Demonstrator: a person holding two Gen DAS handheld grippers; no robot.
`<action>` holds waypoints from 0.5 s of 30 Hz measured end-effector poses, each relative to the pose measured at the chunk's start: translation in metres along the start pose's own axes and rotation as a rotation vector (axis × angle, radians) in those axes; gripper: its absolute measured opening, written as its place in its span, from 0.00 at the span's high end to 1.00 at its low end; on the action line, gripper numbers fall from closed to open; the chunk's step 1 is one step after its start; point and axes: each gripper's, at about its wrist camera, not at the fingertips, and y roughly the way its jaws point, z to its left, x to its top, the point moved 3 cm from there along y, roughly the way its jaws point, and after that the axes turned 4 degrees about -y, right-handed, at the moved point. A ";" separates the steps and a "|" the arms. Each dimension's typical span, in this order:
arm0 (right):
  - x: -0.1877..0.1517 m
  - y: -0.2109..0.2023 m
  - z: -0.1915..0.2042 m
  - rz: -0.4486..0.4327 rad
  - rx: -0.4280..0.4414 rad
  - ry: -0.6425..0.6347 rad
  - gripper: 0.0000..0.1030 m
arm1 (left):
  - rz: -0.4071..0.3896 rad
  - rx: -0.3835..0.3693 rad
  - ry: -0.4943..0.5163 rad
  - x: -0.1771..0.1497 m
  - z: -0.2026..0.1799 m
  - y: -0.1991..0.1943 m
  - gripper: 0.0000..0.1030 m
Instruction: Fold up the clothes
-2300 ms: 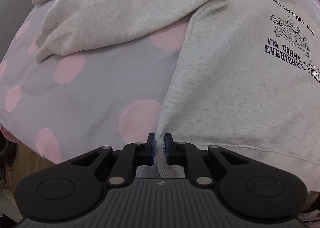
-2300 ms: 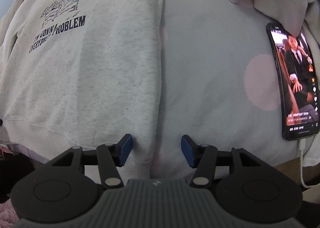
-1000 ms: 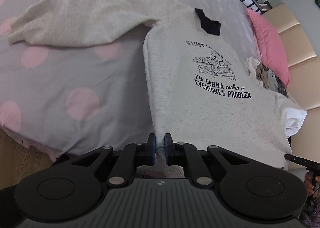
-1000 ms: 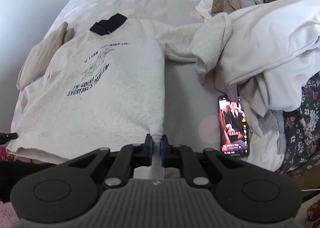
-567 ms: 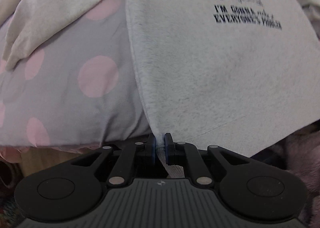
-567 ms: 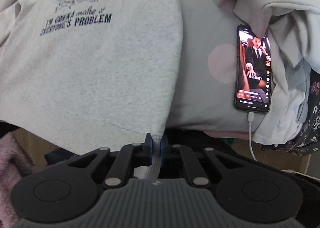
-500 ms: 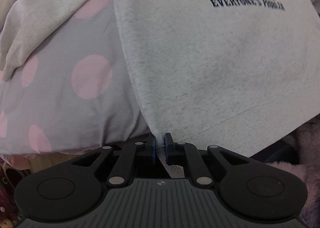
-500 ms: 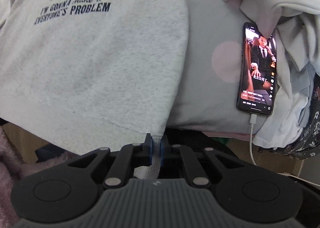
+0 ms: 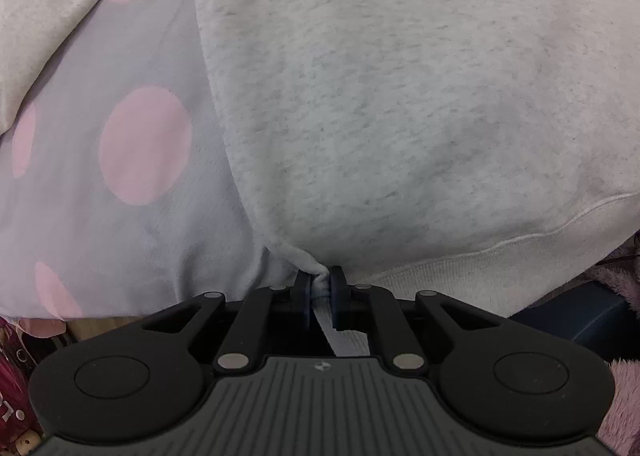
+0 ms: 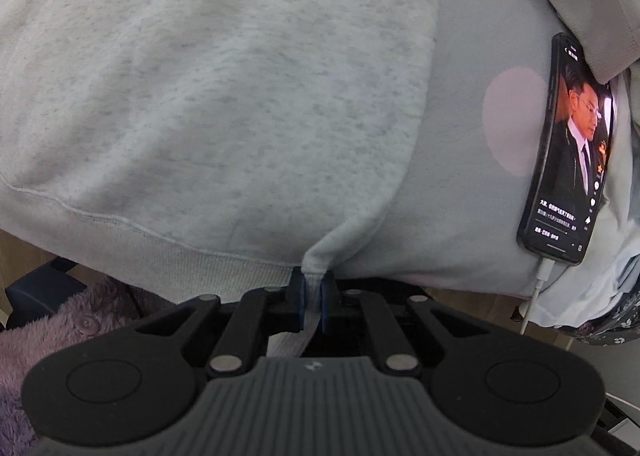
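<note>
I have the left gripper (image 9: pixel 319 298) pinching one bottom corner of the pale heather-grey fleece sweatshirt with dark printed lettering (image 9: pixel 400 95), its jaws pressed together on a bunched fold of the ribbed hem. My right gripper (image 10: pixel 312 303) pinches the other bottom corner the same way, cloth squeezed between the blue pads (image 10: pixel 325 306). The sweatshirt lies front-up on the bed's lilac cover with large pink dots (image 9: pixel 120 143), its hem at the near edge of the bed. In the right wrist view, a black smartphone with a lit screen and a white cable plugged in (image 10: pixel 568 151) lies on the cover near the sweatshirt, apart from it.
</note>
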 end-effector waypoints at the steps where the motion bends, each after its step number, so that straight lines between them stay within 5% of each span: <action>1: 0.000 -0.002 -0.001 -0.003 0.002 0.004 0.91 | -0.001 -0.001 -0.006 0.001 0.001 0.000 0.92; 6: -0.002 -0.011 -0.005 -0.017 0.010 0.021 0.67 | -0.024 -0.074 -0.073 0.002 0.012 -0.022 0.85; 11: -0.006 -0.059 -0.015 -0.142 0.023 0.023 0.61 | -0.147 -0.136 -0.119 0.003 0.028 -0.072 0.74; 15: -0.004 -0.104 -0.052 -0.285 0.023 0.119 0.61 | -0.256 -0.211 -0.167 0.041 0.046 -0.103 0.73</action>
